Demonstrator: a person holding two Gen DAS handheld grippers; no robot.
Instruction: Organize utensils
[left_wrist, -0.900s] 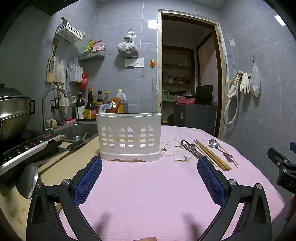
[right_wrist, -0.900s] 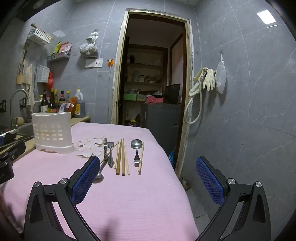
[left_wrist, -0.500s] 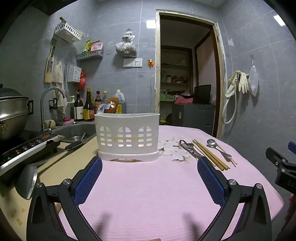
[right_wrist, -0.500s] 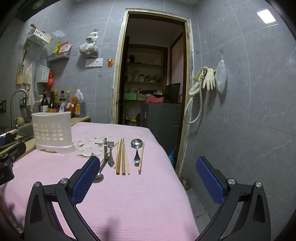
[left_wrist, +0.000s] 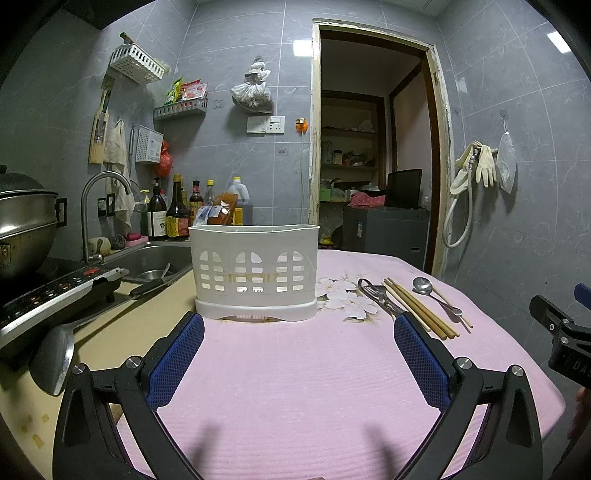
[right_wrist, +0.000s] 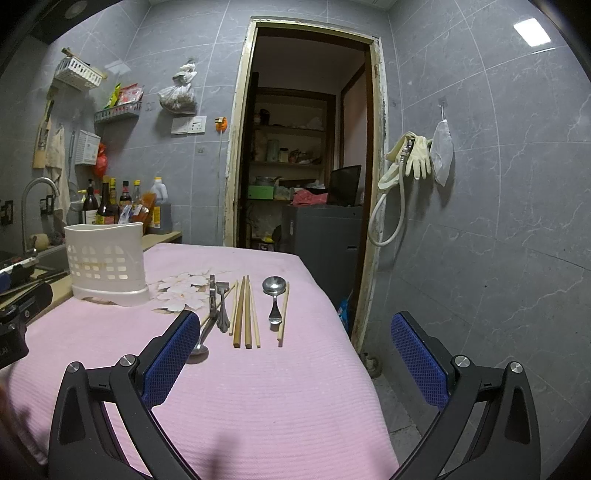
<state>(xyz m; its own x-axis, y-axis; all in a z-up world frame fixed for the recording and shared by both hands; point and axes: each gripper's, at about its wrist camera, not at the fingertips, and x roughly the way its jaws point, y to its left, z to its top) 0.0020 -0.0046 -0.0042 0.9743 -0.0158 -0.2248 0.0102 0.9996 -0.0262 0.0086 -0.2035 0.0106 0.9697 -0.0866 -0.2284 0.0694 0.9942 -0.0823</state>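
- White basket (left_wrist: 255, 273) stands upright on the pink table (left_wrist: 295, 369), left of the utensils.
- Fork (right_wrist: 222, 306), chopsticks (right_wrist: 244, 314) and spoon (right_wrist: 273, 295) lie side by side — right of the basket.
- Left gripper (left_wrist: 297, 354): jaws wide apart, empty.
- Right gripper (right_wrist: 295, 358): jaws wide apart, empty.

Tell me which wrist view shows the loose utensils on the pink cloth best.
The right wrist view: the utensils lie nearly centred, so chopsticks, spoon and fork separate clearly. In the left wrist view the utensils sit off right, foreshortened, partly behind a blue finger.
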